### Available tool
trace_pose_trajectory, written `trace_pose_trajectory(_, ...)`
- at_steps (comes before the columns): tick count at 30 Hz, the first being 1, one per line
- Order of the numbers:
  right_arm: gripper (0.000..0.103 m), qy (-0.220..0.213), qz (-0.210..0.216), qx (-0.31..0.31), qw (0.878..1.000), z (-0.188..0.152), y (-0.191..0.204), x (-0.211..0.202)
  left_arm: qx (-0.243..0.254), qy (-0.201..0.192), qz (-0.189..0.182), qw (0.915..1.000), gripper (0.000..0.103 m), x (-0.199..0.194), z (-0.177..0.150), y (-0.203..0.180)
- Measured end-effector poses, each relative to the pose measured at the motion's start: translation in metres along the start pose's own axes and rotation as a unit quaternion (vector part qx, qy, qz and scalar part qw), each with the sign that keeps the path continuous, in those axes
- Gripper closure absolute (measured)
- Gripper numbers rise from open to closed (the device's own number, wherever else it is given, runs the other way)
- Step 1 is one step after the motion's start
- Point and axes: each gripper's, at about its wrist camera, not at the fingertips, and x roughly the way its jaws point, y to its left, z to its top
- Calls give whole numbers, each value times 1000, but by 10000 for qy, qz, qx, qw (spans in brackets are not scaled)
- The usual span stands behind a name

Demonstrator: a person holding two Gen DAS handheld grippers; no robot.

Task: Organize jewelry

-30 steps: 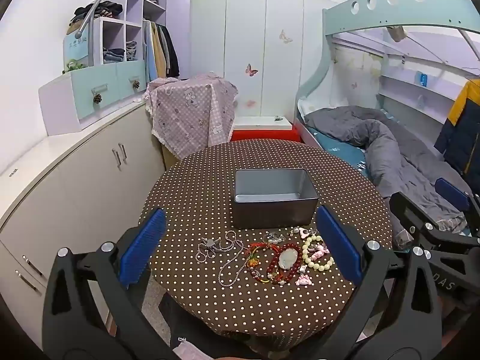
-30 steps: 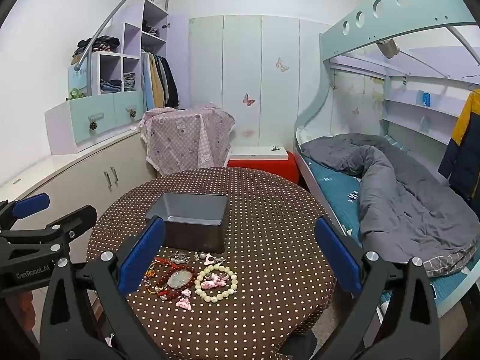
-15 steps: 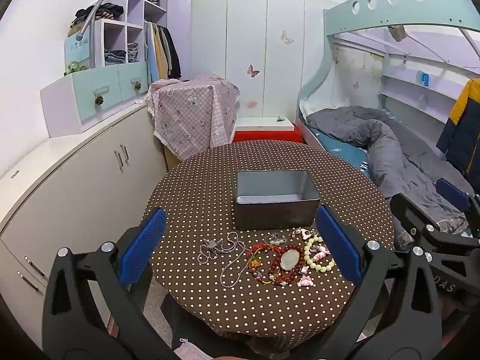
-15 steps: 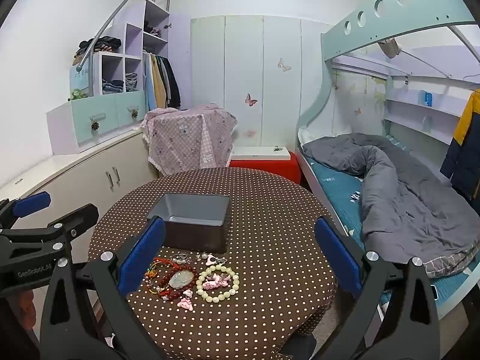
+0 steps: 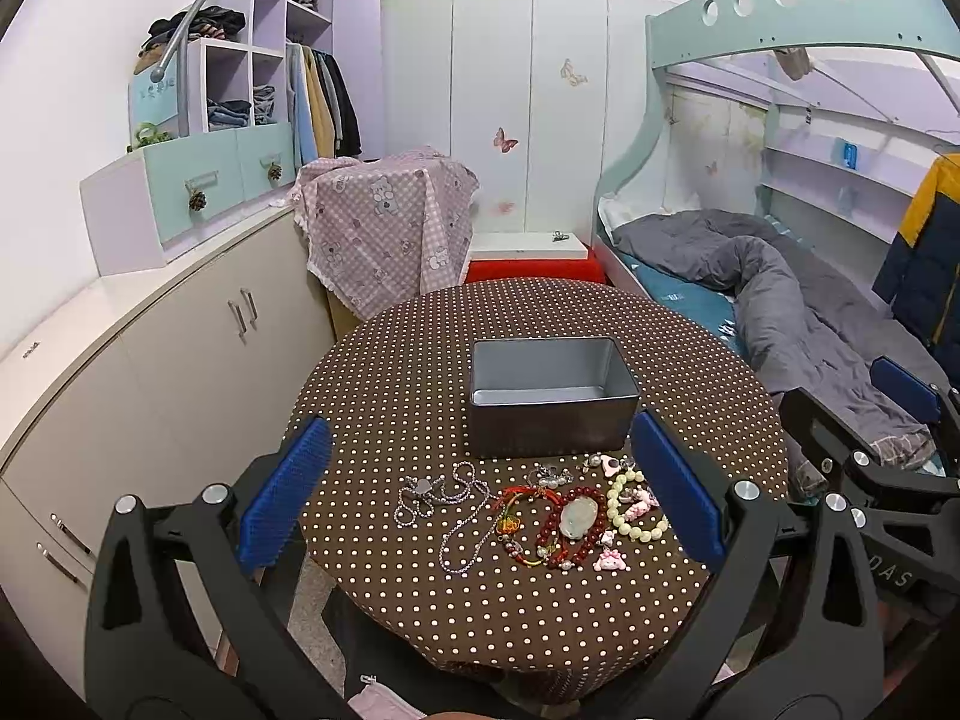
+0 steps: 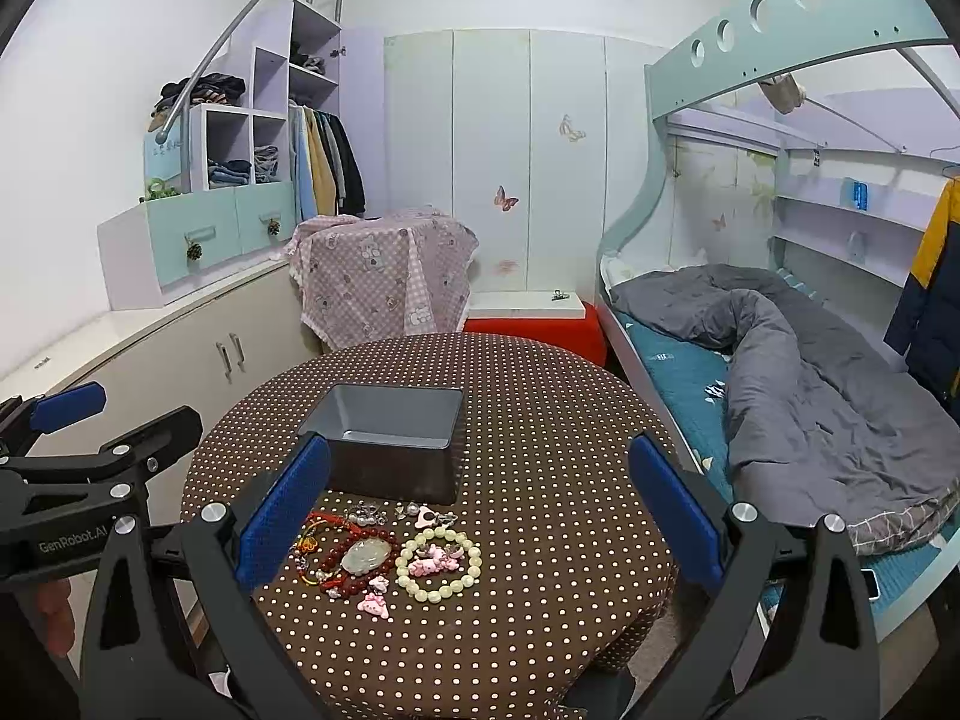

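A grey metal box [image 5: 552, 396] [image 6: 390, 438] stands open and empty on the round dotted table [image 5: 390, 372] [image 6: 558, 420]. In front of it lies a heap of jewelry: a silver chain [image 5: 447, 501], a red bead bracelet with a pale pendant [image 5: 573, 525] [image 6: 360, 561], a cream bead bracelet [image 5: 636, 510] [image 6: 438, 564] and small pink charms [image 5: 609, 561] [image 6: 372, 603]. My left gripper [image 5: 480, 498] hangs open above the near side of the table, nothing between its fingers. My right gripper [image 6: 480, 504] is open too, held above the table right of the heap.
A low cabinet [image 5: 150, 360] runs along the left wall. A bunk bed with a grey duvet [image 6: 810, 372] stands at the right. Behind the table sit a cloth-draped stand [image 5: 384, 222] and a red stool [image 5: 534, 270]. Each gripper shows at the edge of the other's view.
Both grippers have drifted slightly forward toward the table, still open. The jewelry and the box have not moved.
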Motion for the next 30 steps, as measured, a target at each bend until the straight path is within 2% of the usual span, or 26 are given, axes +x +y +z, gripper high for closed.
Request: trace_pose_trajectory(30, 8, 105, 110, 104, 9998, 1, -10, 1, 84, -20, -53, 9999, 6, -2, 1, -2)
